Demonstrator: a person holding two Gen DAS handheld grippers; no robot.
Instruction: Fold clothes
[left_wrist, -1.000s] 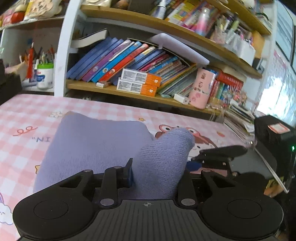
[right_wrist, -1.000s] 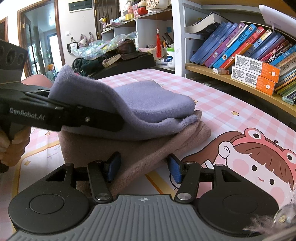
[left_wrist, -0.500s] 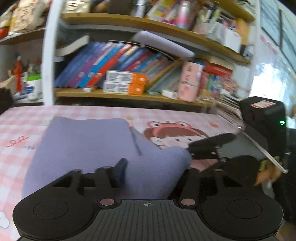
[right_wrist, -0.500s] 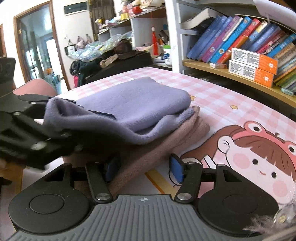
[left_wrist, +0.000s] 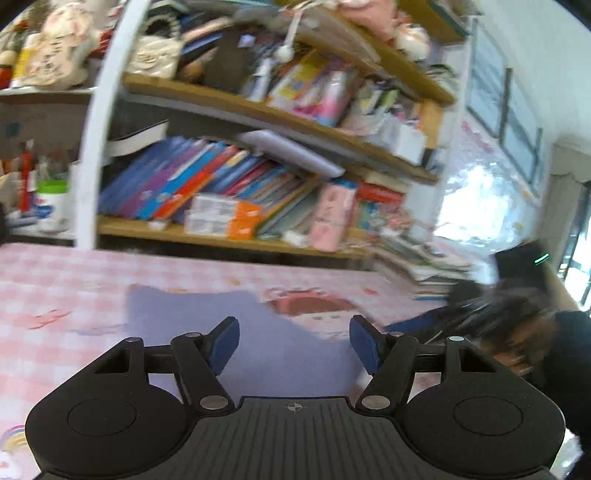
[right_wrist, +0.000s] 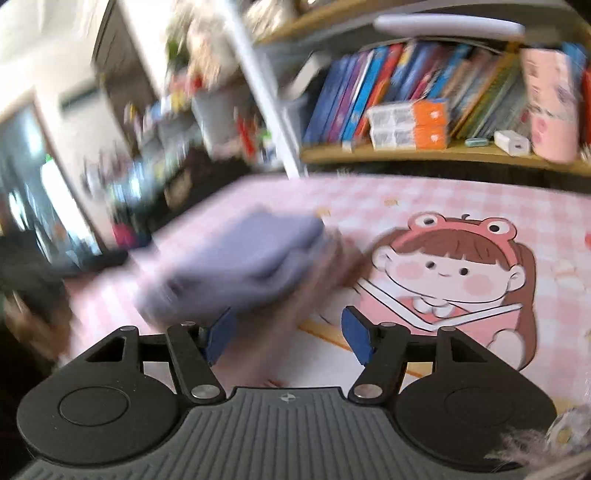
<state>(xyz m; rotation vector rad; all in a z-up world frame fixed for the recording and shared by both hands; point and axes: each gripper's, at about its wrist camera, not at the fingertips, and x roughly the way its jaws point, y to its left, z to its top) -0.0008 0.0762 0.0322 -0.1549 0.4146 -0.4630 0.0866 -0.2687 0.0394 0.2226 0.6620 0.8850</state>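
A folded lavender garment (left_wrist: 221, 314) lies flat on the pink checked table cover, just beyond my left gripper (left_wrist: 293, 341), which is open and empty. In the right wrist view the same lavender garment (right_wrist: 240, 266) sits on top of a folded brownish-pink garment (right_wrist: 325, 273). My right gripper (right_wrist: 286, 338) is open and empty, with the stack at its left finger (right_wrist: 218, 332). Both views are motion-blurred.
A bookshelf (left_wrist: 229, 236) full of books and boxes runs along the table's far edge. The table cover (right_wrist: 461, 266) carries a cartoon girl print. The other gripper and hand (left_wrist: 509, 306) show blurred at right. Cluttered furniture and a doorway (right_wrist: 55, 206) lie to the left.
My left gripper has let go of the lavender fold and opened wide; the garment now lies flat. Both grippers have lifted and pulled back, and the right view has swung right.
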